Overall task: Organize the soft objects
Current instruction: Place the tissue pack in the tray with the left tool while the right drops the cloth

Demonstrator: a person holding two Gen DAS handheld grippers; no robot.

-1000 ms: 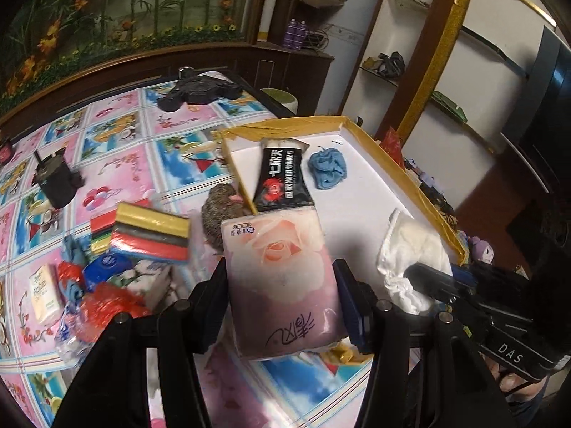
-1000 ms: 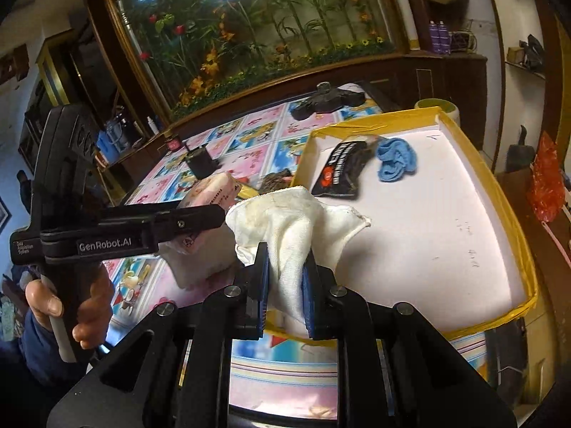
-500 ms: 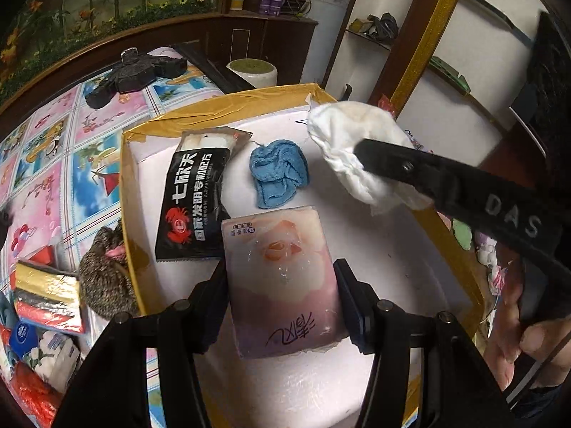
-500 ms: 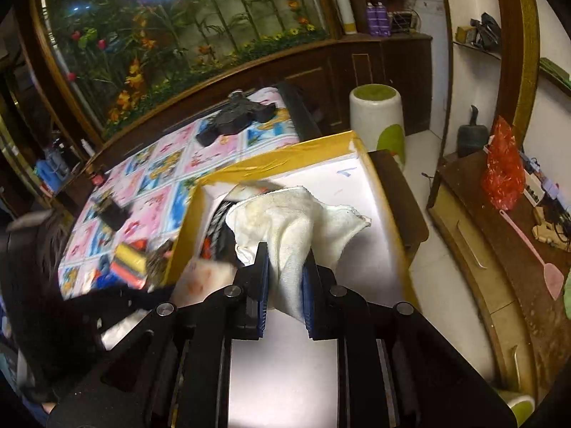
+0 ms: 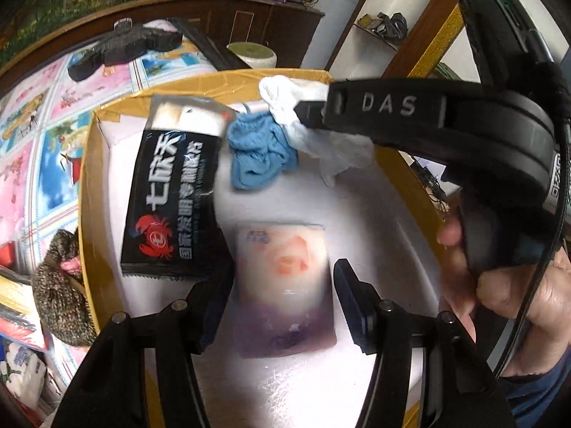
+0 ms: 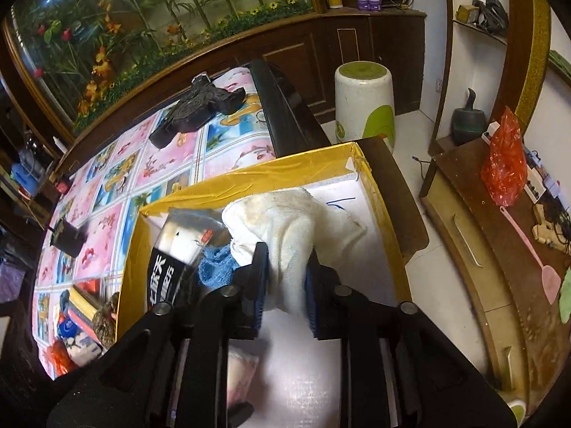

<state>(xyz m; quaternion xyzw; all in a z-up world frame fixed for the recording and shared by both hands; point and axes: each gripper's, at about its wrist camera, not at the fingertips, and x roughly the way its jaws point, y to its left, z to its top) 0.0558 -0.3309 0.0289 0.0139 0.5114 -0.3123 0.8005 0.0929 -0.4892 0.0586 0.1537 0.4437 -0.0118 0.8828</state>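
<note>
Four soft things are lying or hanging inside the yellow-taped box (image 5: 89, 192): one pink tissue pack (image 5: 283, 285), one black packet (image 5: 171, 192), one blue cloth (image 5: 258, 155) and one white cloth (image 6: 296, 228). Left gripper (image 5: 282, 303) is hovering low over the box's white floor with the tissue pack lying between its fingers; its jaws have just been opening, and a gap is showing on the right side of the pack, so the pads are no longer pressing it. Right gripper (image 6: 285, 289) is reaching in near the far corner, the white cloth still bunched between its blue pads (image 6: 262, 285); its jaws have just been opening too, though the cloth is filling the space between them and I cannot tell whether it is free. White Chinese characters and a red crab logo are showing on the black packet, and "DAS" is reading plainly along the right gripper's body. Outside the box, one brown knitted item (image 5: 60, 296) is sitting on the patterned tablecloth (image 5: 32, 164).
</note>
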